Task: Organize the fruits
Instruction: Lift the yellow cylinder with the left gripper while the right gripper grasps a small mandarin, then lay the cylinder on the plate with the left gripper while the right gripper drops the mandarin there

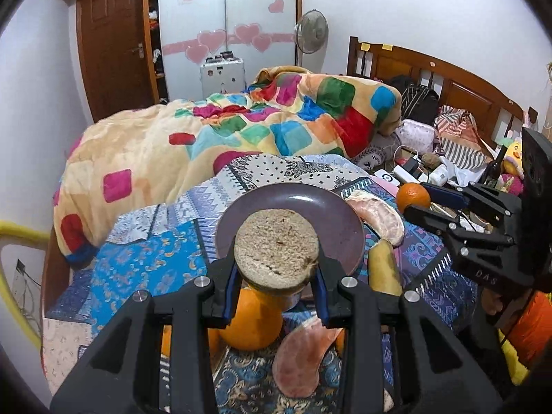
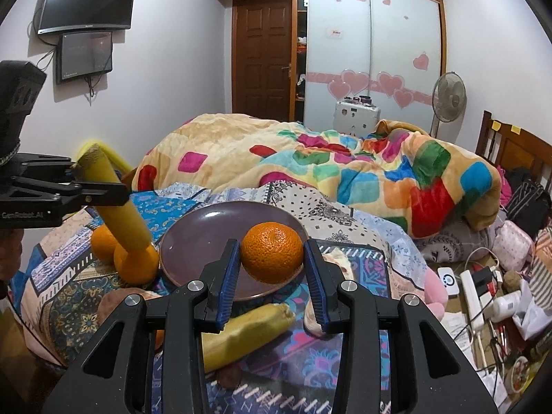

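My left gripper (image 1: pixel 276 270) is shut on a yellow banana piece (image 1: pixel 276 241), whose tan cut end faces the camera. In the right wrist view this piece (image 2: pixel 117 207) hangs tilted over two oranges (image 2: pixel 136 264). My right gripper (image 2: pixel 272 258) is shut on an orange (image 2: pixel 272 245), held just above the near part of the purple plate (image 2: pixel 196 241). From the left wrist view the same orange (image 1: pixel 410 195) shows at the right, beyond the plate (image 1: pixel 296 203). Another banana piece (image 2: pixel 248 327) and pink pomelo segments (image 1: pixel 379 217) lie on the patterned bedspread beside the plate.
A bulky colourful blanket (image 2: pixel 345 172) is heaped behind the plate. To the right lie a power strip (image 2: pixel 477 296), cables and small clutter, with a wooden headboard (image 1: pixel 448 79) beyond. An orange (image 1: pixel 252 321) and a pomelo segment (image 1: pixel 303 355) lie under the left gripper.
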A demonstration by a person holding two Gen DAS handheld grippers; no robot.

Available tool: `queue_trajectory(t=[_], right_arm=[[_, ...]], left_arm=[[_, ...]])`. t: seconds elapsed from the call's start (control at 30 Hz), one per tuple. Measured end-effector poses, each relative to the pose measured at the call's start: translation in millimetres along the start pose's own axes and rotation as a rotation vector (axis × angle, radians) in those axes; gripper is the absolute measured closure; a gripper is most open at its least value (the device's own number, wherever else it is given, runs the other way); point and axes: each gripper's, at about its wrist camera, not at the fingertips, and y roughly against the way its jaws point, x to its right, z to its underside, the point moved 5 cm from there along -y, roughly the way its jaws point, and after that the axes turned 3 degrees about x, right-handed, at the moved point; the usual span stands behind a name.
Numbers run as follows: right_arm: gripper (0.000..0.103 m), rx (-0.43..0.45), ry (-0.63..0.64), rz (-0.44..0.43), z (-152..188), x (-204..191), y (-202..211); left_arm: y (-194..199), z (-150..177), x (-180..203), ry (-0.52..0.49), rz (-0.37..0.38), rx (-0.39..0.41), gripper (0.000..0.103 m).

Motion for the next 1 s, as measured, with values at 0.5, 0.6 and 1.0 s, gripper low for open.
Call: queue_trajectory(t=[0.5, 0.6, 1.0], right_arm=[[0.069, -0.060, 0.030, 0.001, -2, 9, -43], [0.069, -0.076, 0.029, -0.001, -6, 12, -53], [0.069, -0.164, 0.033, -0.023, -8, 14, -89]], left_arm=[[-72, -5, -10, 0.037, 0.026, -0.139, 0.068], [-86, -7, -12, 0.051, 0.034, -0.163, 0.068], [-124, -29, -13, 0.059, 0.028, -0.214, 0.068]])
